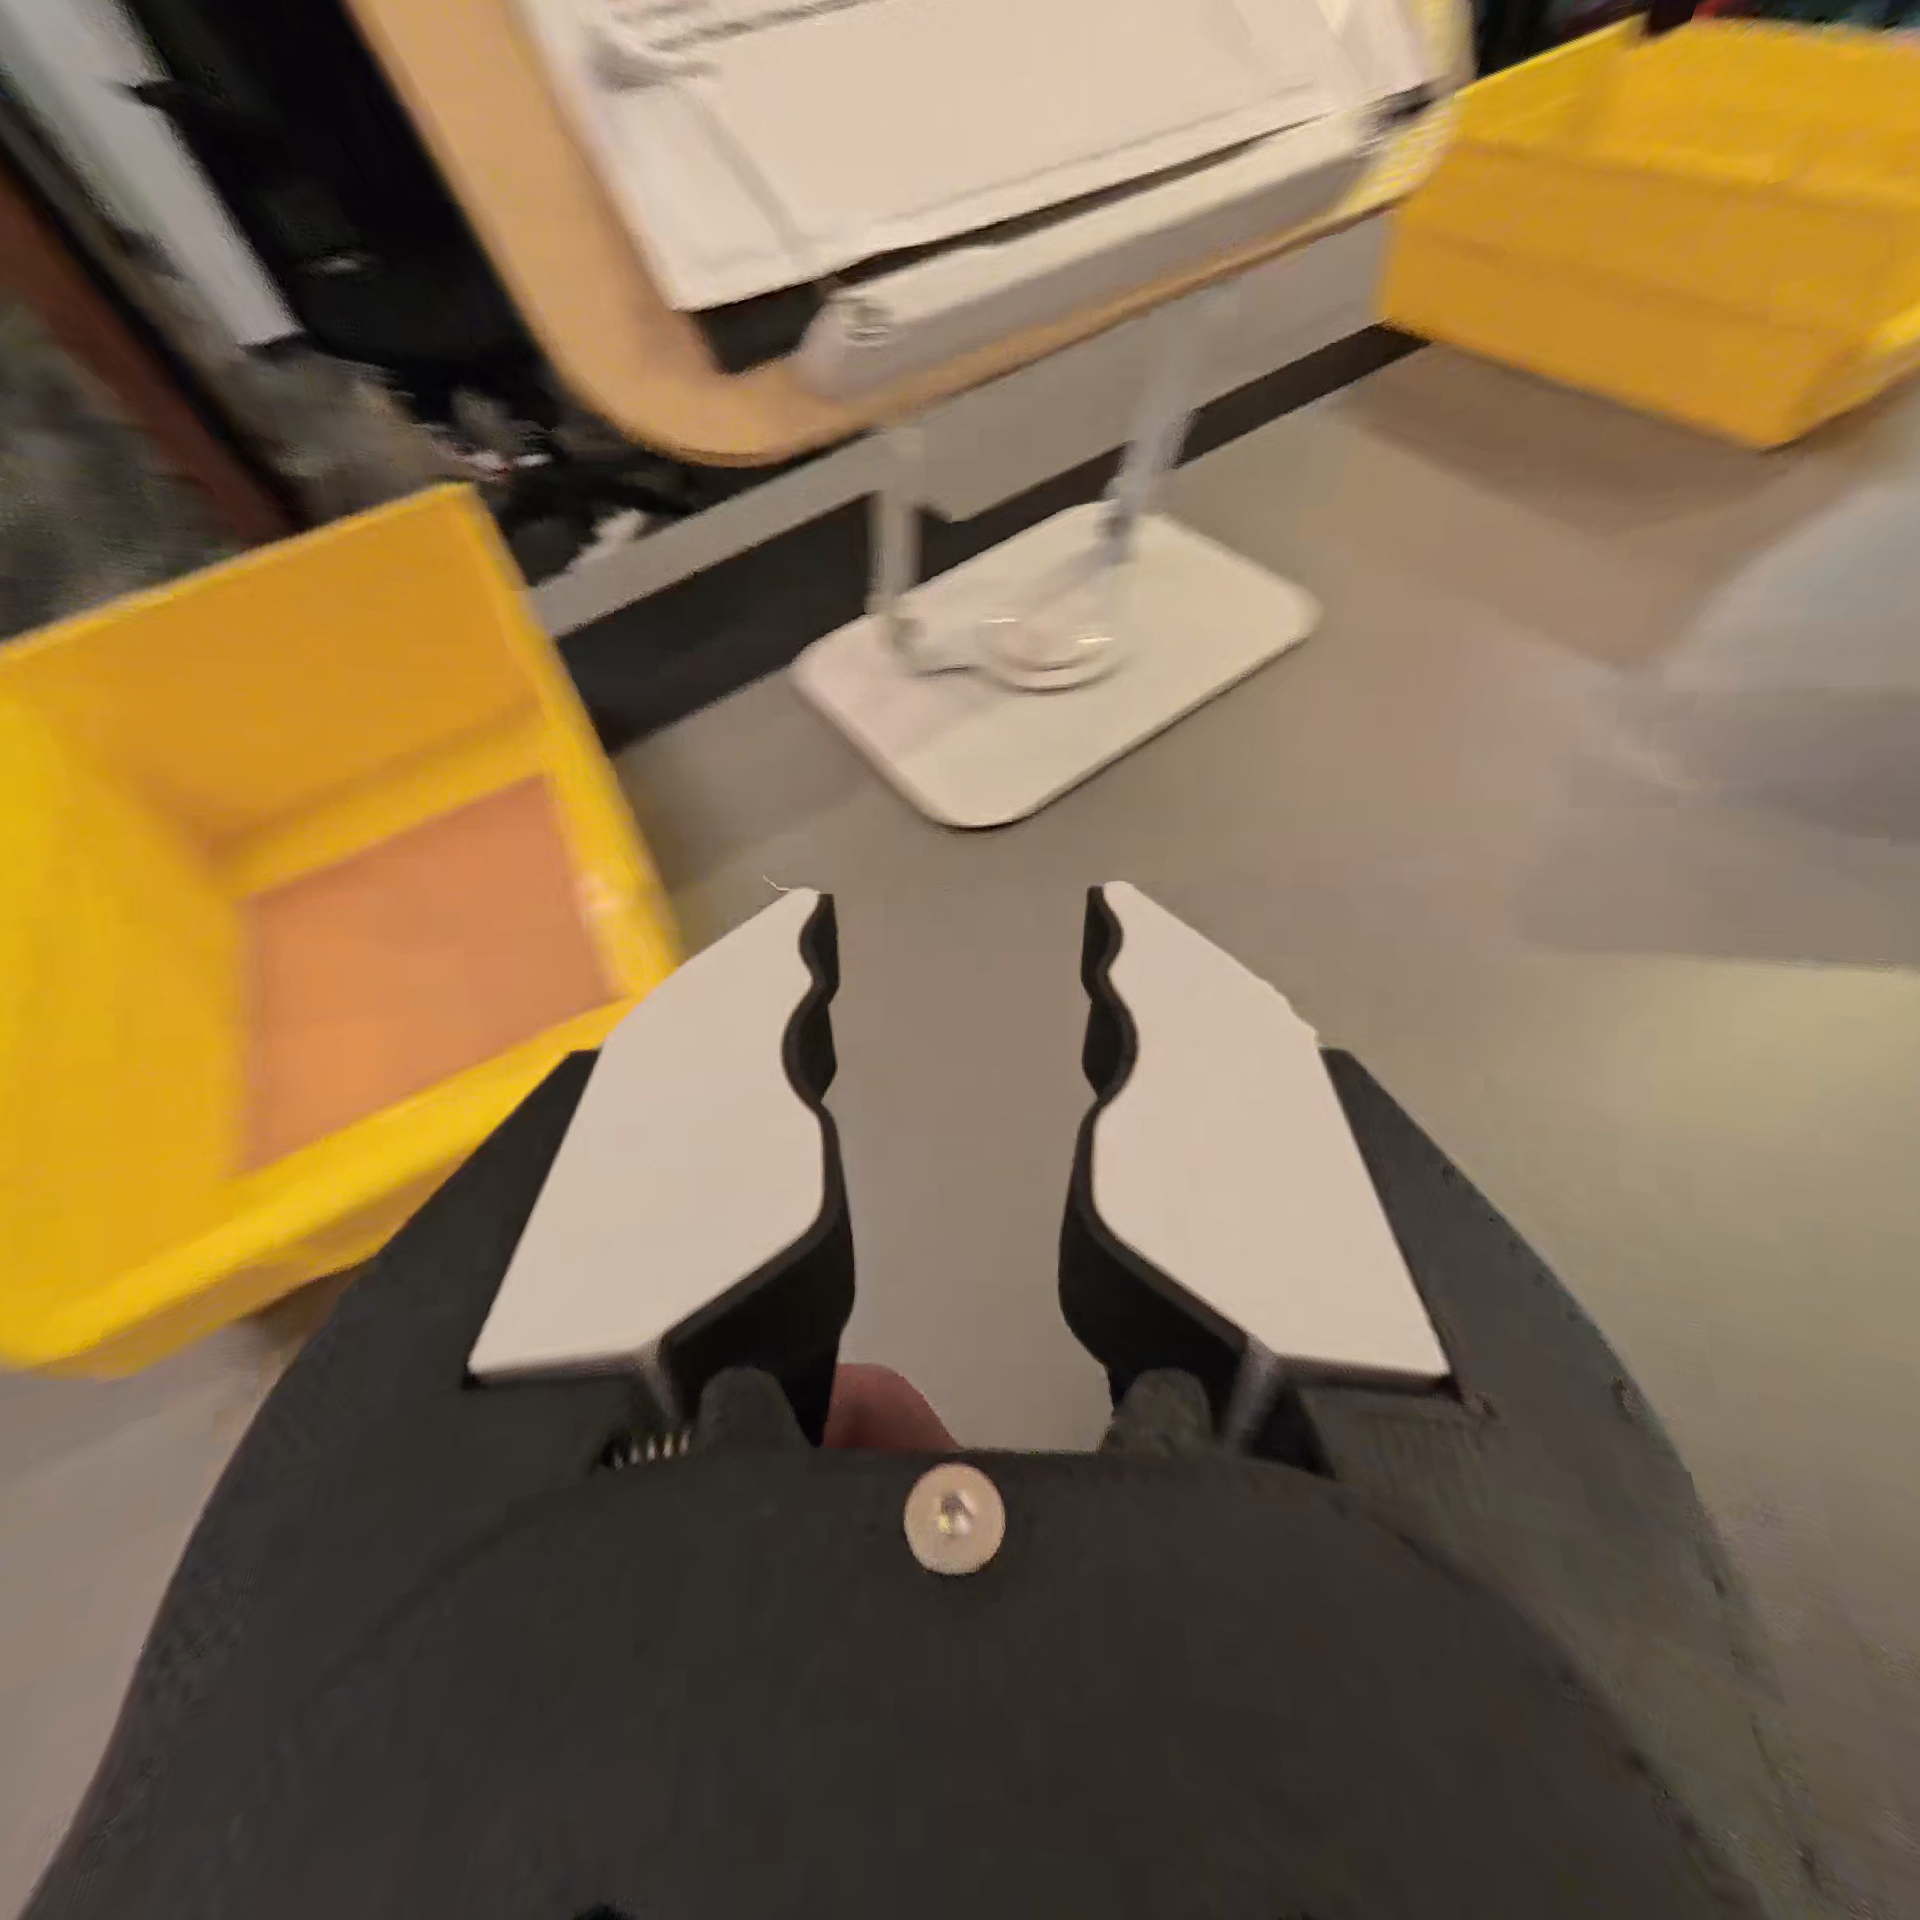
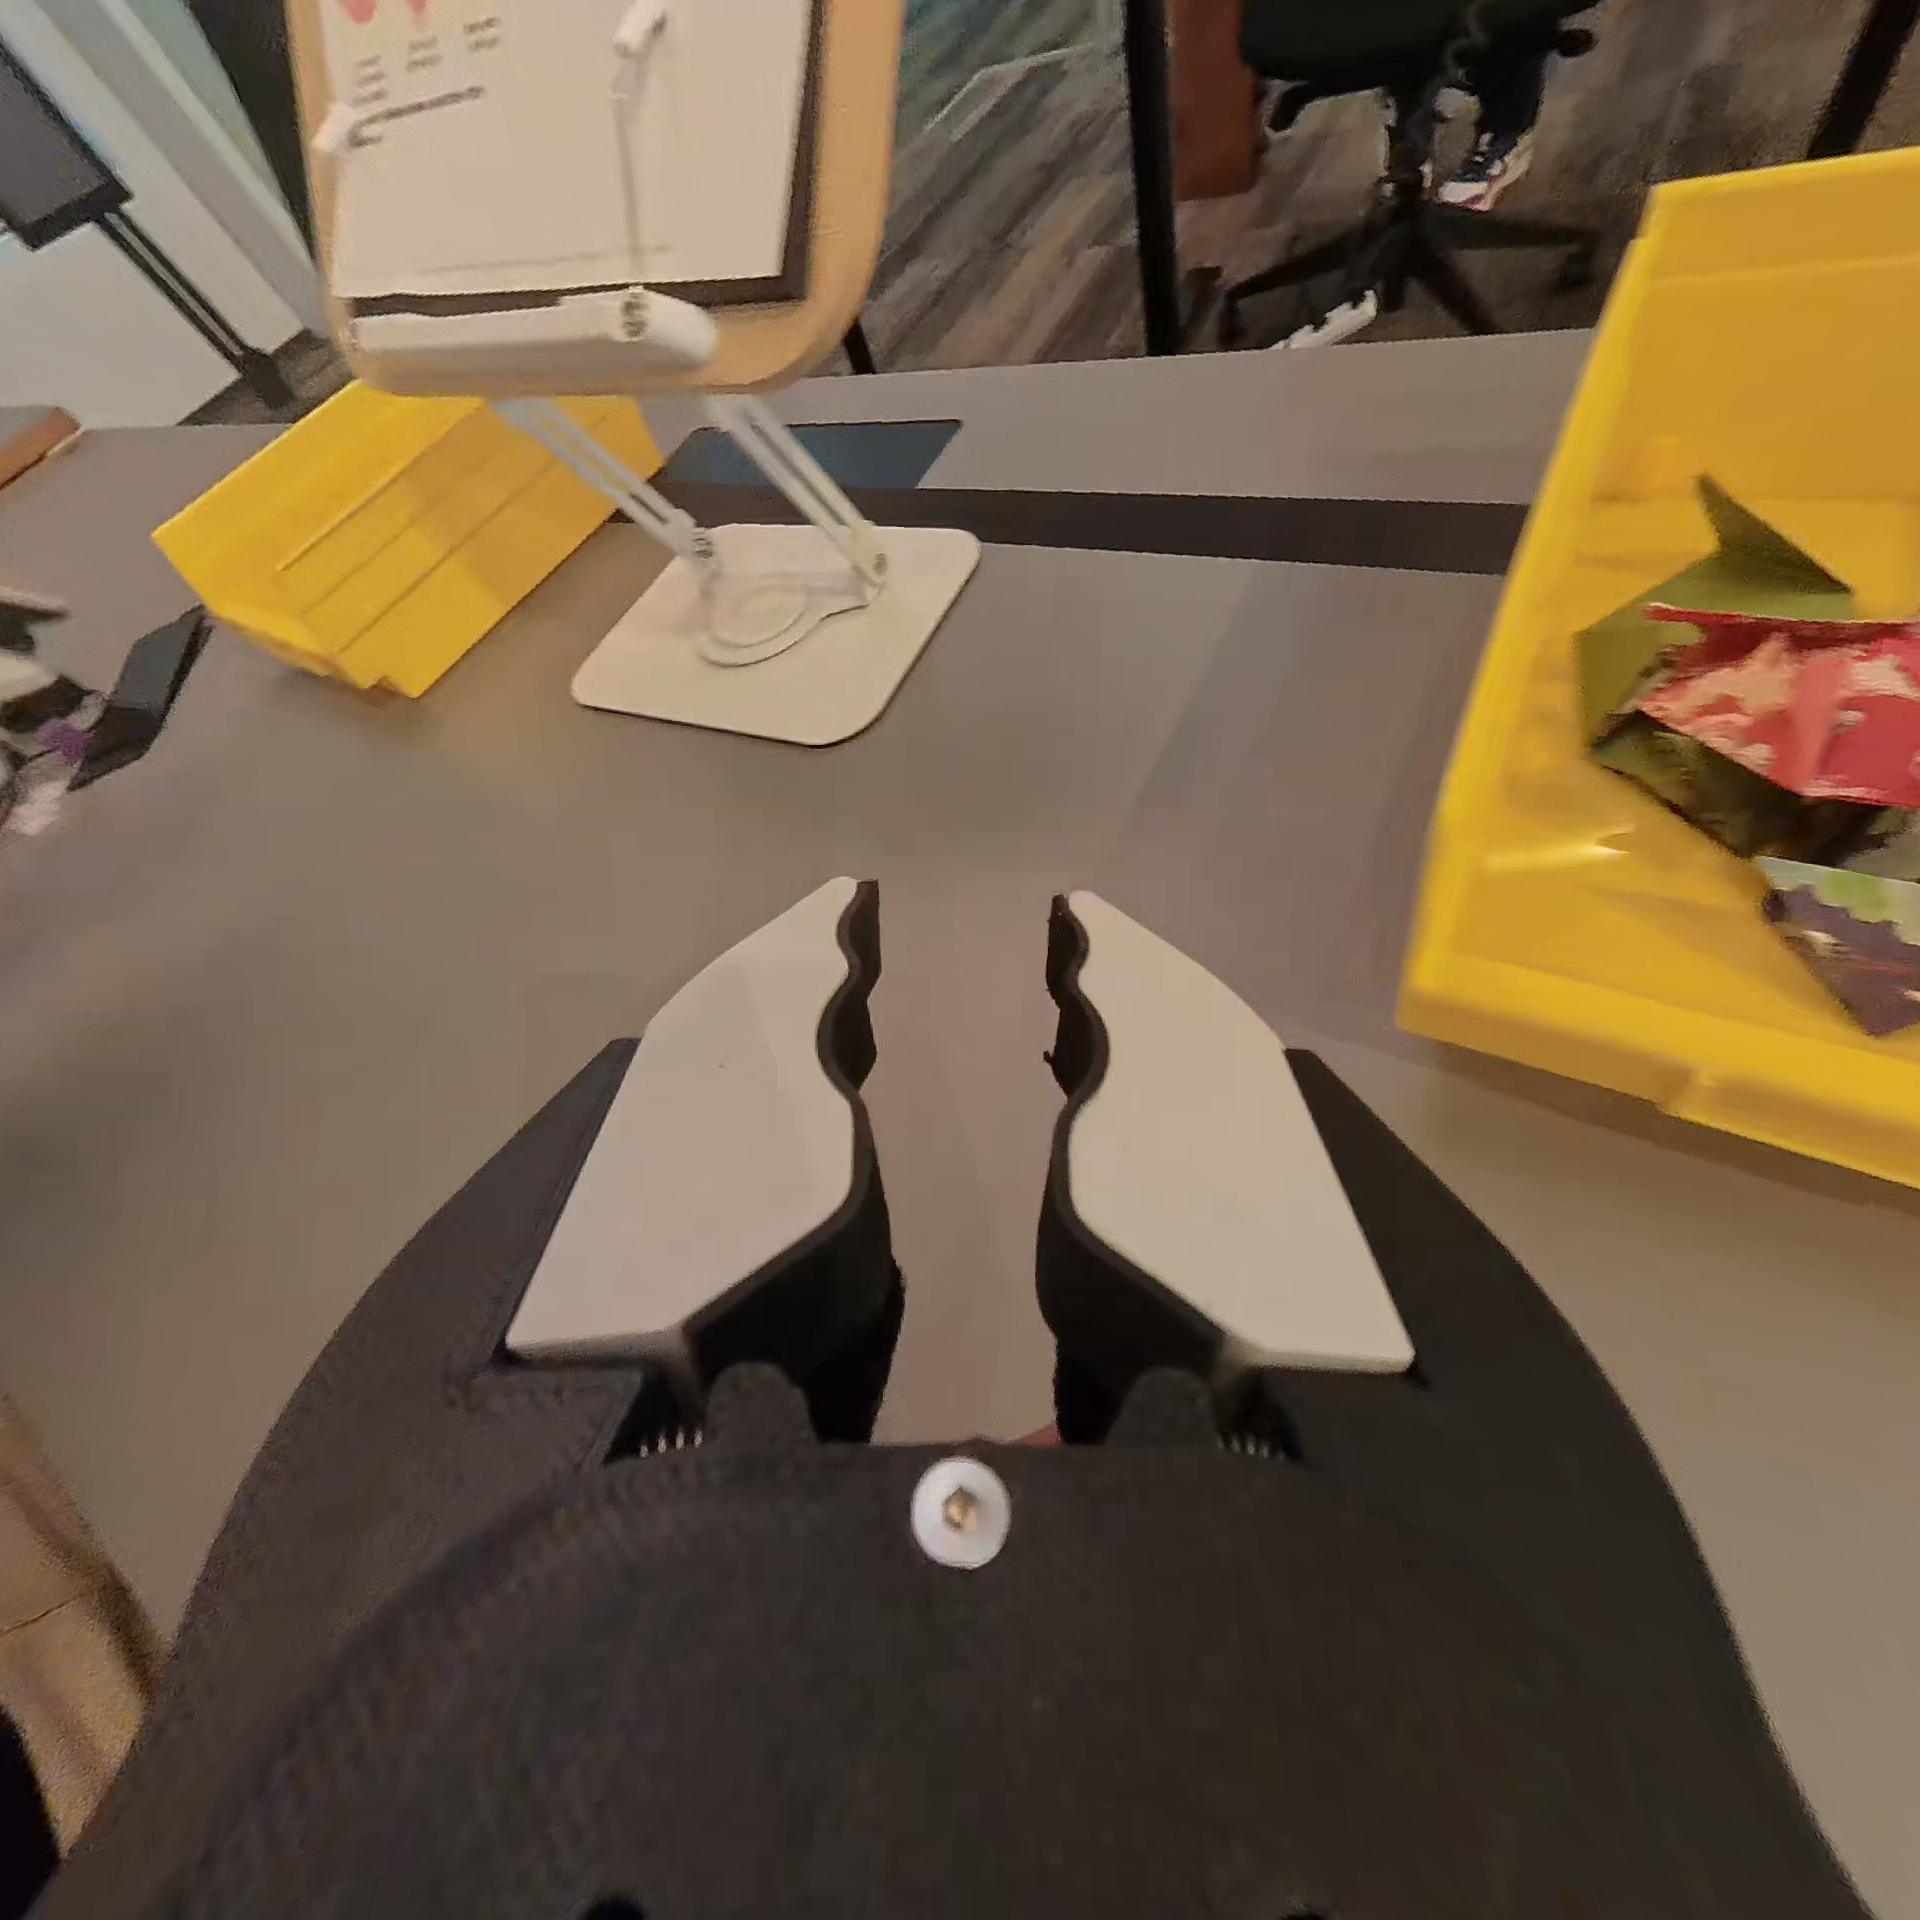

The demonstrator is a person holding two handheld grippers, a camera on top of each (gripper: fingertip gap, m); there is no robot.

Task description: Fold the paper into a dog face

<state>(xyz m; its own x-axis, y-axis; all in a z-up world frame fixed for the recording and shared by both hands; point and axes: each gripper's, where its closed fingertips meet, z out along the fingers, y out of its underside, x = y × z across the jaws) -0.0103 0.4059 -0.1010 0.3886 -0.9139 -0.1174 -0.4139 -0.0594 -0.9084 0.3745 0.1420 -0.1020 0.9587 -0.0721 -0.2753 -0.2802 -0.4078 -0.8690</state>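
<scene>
My left gripper [image 1: 958,899] is open and empty above the grey table [image 1: 1351,1039]; the view is blurred. To its left stands a yellow bin [image 1: 125,935] with an orange sheet of paper [image 1: 416,956] flat on its bottom. My right gripper [image 2: 964,896] is open and empty above the table [image 2: 416,935]. To its right a yellow bin [image 2: 1507,831] holds several folded paper pieces [image 2: 1766,707], red, green and dark patterned. No loose sheet lies on the table between the fingers in either view.
A white stand [image 2: 779,634] carries a wooden board with a printed sheet [image 2: 561,135] at the table's back; it also shows in the left wrist view [image 1: 1049,686]. Another yellow bin [image 1: 1662,229] [image 2: 395,540] sits beside it. Office chairs [image 2: 1434,156] stand beyond the table. The gap from one gripper's tips to the other's is roughly 45 centimetres.
</scene>
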